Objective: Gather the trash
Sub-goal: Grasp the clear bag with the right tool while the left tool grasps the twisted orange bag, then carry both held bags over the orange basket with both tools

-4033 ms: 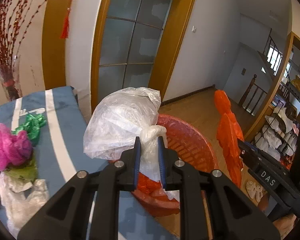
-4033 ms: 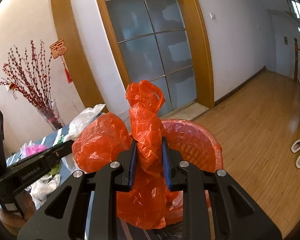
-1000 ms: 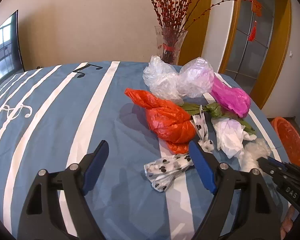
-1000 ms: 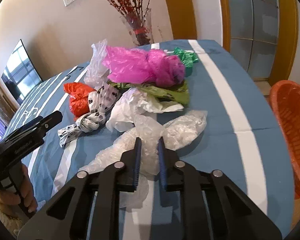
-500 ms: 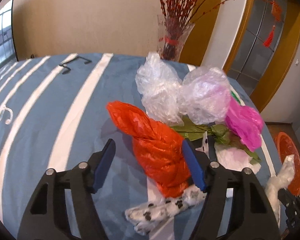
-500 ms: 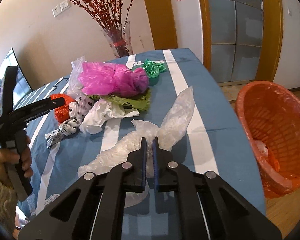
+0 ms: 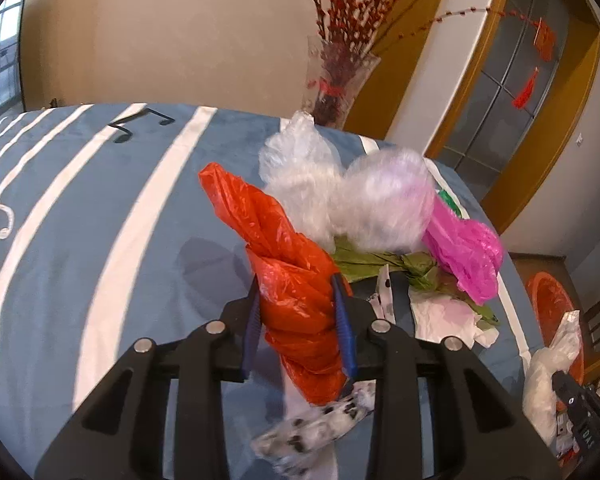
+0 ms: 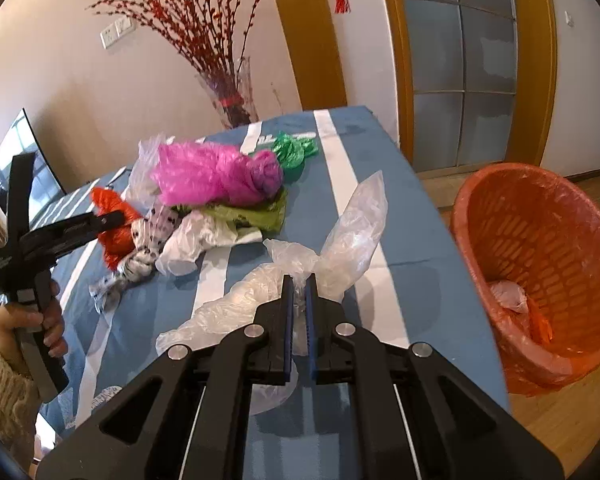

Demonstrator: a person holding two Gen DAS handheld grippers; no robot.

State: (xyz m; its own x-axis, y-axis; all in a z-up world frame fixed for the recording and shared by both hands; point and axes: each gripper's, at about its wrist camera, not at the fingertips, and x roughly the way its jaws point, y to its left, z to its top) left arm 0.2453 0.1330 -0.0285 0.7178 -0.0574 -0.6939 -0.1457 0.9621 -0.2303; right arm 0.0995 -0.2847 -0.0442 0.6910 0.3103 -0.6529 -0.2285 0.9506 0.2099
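Two grippers are both loaded at this moment. On your left, the left gripper (image 7: 296, 312) has its blue pads pressed against either side of the twisted orange bag (image 7: 288, 280), pinching it around its middle; the bag's pointed end sticks up and away from you, and its lower end hangs past the pads over a white spotted bag (image 7: 316, 428) on the blue striped tablecloth (image 7: 80, 240).

Moving right across the table, a crinkled clear bag (image 7: 296, 172) and a cloudy whitish one (image 7: 384, 204) sit just behind the orange bag, with an olive green bag (image 8: 252, 216) under them, a white bag (image 8: 196, 240) beside it, then a magenta bag (image 8: 216, 176) and a small bright green bag (image 8: 292, 152) near the far edge. A glass vase (image 8: 232, 96) of red branches stands behind the heap.

Further right, your right gripper (image 8: 298, 300) has its pads nearly together, clamped on the knotted neck of a long clear plastic bag (image 8: 340, 240) whose ends trail over the cloth.

At the far right, the orange basket (image 8: 540, 216) stands on the wooden floor just off the table edge, with a little trash in its bottom.
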